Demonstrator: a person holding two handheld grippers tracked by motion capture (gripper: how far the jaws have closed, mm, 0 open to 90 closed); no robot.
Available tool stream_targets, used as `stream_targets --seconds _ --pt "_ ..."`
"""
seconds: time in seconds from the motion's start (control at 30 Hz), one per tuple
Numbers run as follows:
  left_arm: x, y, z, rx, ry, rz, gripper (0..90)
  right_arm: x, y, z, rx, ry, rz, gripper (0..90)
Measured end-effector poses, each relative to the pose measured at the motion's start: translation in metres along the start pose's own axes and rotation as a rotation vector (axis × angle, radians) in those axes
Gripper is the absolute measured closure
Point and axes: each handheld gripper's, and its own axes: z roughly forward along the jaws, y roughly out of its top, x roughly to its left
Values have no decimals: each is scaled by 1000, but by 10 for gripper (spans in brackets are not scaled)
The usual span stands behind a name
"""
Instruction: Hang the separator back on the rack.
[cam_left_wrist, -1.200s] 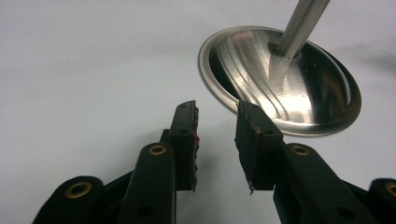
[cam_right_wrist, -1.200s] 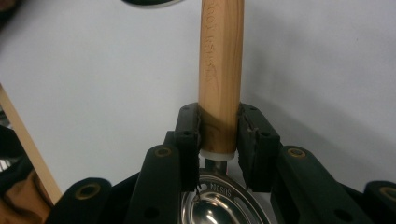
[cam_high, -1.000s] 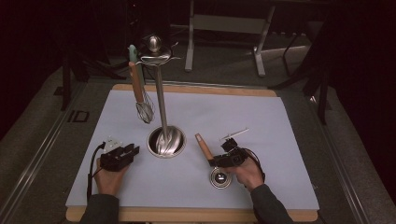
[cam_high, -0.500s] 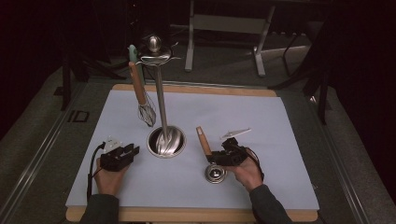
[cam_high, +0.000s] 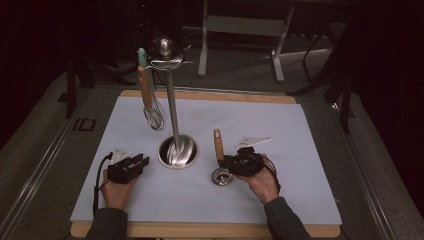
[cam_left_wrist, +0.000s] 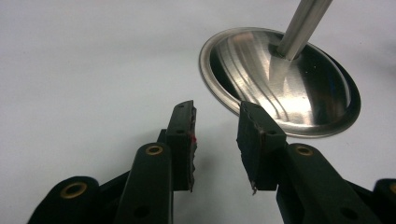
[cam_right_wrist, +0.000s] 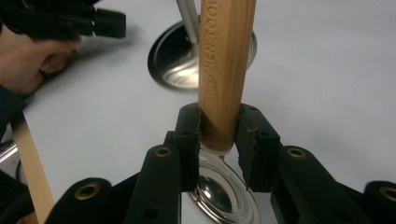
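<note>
My high view is dim, and the room around the table (cam_high: 320, 150) is almost black at the back and sides. The white top is the brightest part there, lit from above, and it looks a bit soft and grainy. In my left gripper view the light is much stronger, and the shiny round base (cam_left_wrist: 285, 79) has bright white streaks of glare. The black jaws close to the camera look a little blurry. In my right gripper view the wooden handle (cam_right_wrist: 224, 74) is sharp enough that I can read letters on it, and dark shadows sit under the jaws.
</note>
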Motion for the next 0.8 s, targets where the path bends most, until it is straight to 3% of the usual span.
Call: stream_targets --seconds 0.33,0.8 --pt "0 0 0 4 -1 0 669 7 11 -5 -69 -9 -33 709" --pt "0 0 0 4 0 1 669 10 19 -8 -114 -10 -49 709"
